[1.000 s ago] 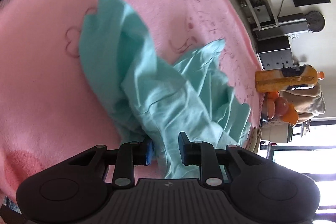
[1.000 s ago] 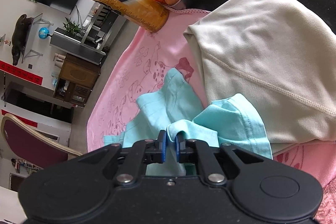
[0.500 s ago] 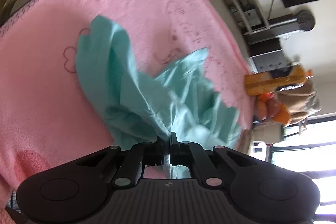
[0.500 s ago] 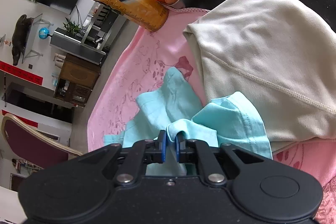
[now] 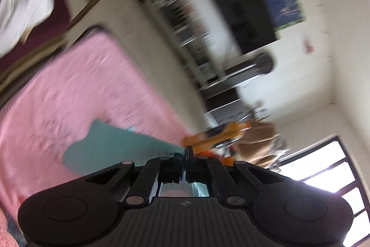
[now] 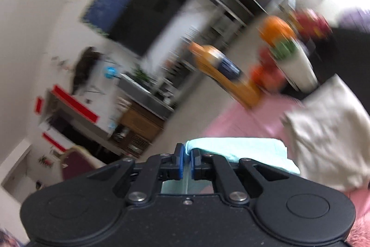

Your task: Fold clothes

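Left wrist: left gripper [image 5: 185, 155] clamped on teal garment [image 5: 111, 146] trailing left; right gripper [image 6: 187, 157] clamped too, fabric stretching right.

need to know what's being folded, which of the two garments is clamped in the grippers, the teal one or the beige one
The teal garment: its edge is pinched in the right gripper and the left gripper. The beige garment lies untouched on the pink blanket.

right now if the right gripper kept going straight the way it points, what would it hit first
Apart from the teal garment already pinched in the right gripper, nothing close: beyond the fingers lies open floor, then a wooden cabinet. Blur makes depth uncertain.
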`<state>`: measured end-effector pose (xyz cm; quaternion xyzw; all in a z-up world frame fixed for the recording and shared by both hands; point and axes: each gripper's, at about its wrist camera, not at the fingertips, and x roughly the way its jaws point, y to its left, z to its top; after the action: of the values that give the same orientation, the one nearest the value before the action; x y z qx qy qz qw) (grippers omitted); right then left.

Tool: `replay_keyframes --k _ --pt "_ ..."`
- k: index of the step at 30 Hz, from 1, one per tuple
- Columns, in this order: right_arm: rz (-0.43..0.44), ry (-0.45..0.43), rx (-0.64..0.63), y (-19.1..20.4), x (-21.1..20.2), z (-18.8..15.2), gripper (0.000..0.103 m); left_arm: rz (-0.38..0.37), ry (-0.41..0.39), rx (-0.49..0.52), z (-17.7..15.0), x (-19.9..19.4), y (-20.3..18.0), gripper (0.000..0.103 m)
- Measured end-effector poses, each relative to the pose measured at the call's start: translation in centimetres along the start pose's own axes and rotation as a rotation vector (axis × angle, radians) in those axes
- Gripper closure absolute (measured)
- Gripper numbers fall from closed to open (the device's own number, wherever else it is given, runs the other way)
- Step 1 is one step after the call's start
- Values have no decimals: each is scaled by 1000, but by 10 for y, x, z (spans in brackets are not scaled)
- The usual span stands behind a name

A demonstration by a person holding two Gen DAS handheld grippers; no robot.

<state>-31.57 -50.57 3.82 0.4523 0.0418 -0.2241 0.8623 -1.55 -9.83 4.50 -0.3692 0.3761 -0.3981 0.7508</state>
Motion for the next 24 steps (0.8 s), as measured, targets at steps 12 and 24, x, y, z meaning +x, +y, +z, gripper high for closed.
replay_keyframes --k 12,24 --pt "199 -213 -243 92 -124 14 97 -222 -272 327 -5 -115 -112 103" --pt "18 -52 -238 85 28 31 97 190 -116 314 61 33 -88 103"
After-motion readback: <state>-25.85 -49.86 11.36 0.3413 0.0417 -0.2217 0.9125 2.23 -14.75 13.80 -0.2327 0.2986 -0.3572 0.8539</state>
